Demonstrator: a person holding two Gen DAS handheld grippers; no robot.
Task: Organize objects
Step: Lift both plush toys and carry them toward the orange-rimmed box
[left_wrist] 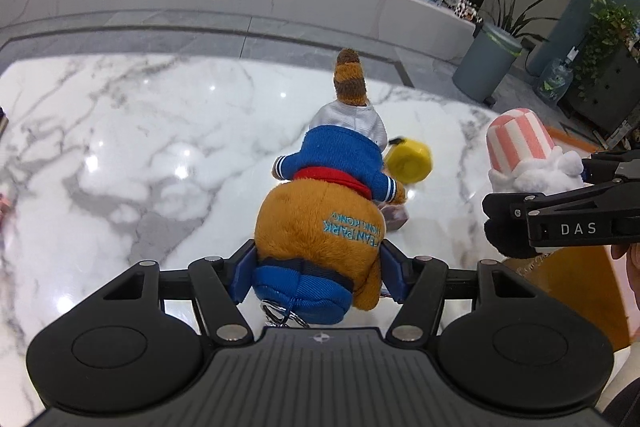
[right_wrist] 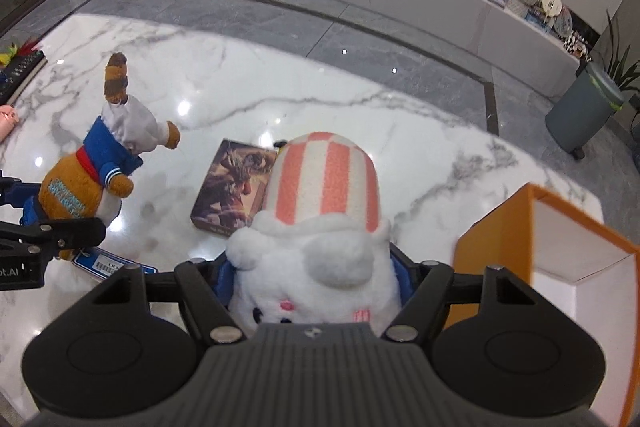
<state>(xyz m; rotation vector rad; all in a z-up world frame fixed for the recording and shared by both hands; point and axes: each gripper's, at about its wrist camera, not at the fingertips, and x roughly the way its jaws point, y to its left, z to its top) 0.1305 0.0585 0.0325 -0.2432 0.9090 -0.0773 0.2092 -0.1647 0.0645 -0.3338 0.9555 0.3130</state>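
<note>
Both tongs tilt steeply down over the marble surface [left_wrist: 120, 155]. The left tongs [left_wrist: 318, 267] clamp the brown plush [left_wrist: 320, 223] by its head (striped tail pointing away, body lengthwise along the fingers). The right tongs [right_wrist: 314, 275] grip the white plush [right_wrist: 316, 267], its striped hat pointing forward, beside the orange box [right_wrist: 496, 239].

Brown plush [left_wrist: 320, 227]: face turned away in left view; its blue hat hides the inner faces of the L gripper [left_wrist: 318, 273] pads. Printed text on its head partly cut by a fold. White plush [right_wrist: 316, 267]: lower face cut off behind the R gripper [right_wrist: 314, 281] body; pads buried in fur. Book [right_wrist: 234, 187] partly behind white plush; cover art too blurred to read. Orange box [right_wrist: 560, 267] cut by right edge. Yellow obj [left_wrist: 408, 161] blurred, can't ID.
</note>
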